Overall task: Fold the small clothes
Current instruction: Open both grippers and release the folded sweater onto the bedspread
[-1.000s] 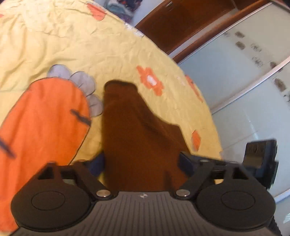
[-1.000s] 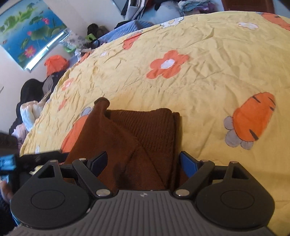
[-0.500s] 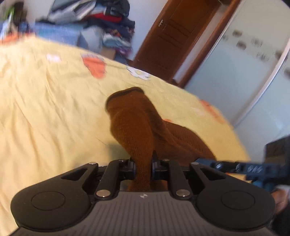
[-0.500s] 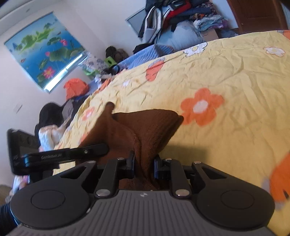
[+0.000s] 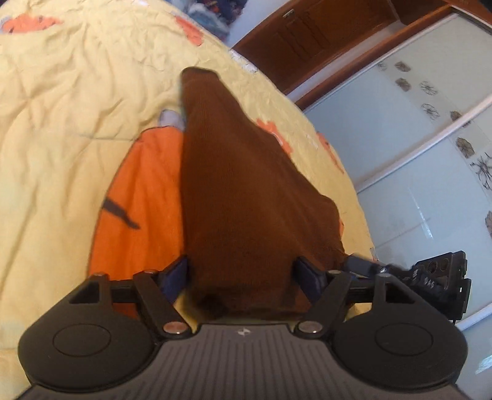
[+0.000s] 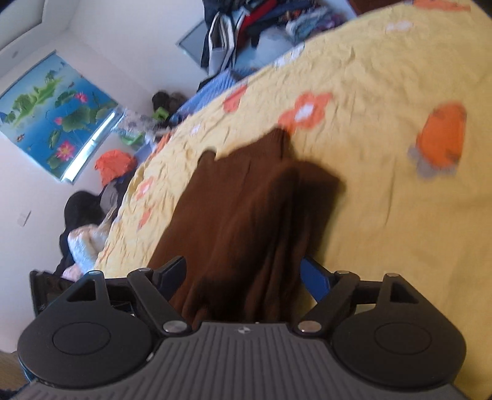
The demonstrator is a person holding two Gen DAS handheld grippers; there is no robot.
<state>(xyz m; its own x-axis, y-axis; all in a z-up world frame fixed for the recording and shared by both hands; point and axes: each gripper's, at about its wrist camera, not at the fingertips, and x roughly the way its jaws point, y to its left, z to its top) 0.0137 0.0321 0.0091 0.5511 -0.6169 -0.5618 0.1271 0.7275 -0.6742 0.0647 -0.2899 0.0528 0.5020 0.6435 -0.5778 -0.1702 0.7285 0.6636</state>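
Note:
A brown knitted garment (image 5: pixel 246 184) lies folded on the yellow bedspread (image 5: pixel 61 107), narrowing to a cuff at its far end. My left gripper (image 5: pixel 243 274) straddles its near edge; the jaws are opening, with the cloth loose between the blue pads. In the right wrist view the same garment (image 6: pixel 246 215) spreads out ahead on the bedspread (image 6: pixel 399 215). My right gripper (image 6: pixel 244 274) is at the near edge too, jaws opening wide, with cloth between them but not pinched. The right gripper's body (image 5: pixel 436 277) shows at the left view's right edge.
The bed's edge runs close on the right, with sliding wardrobe doors (image 5: pixel 415 138) and a wooden door (image 5: pixel 307 27) beyond. Piled clothes (image 6: pixel 261 27) sit past the bed's far end. More bundled clothing (image 6: pixel 83 234) lies beside its left edge, under a lotus poster (image 6: pixel 52 114).
Both grippers went from open to pinching the garment's near edge and raising it half a second ago. Now both have come back down, their jaws spread, and the cloth lies on the bed.

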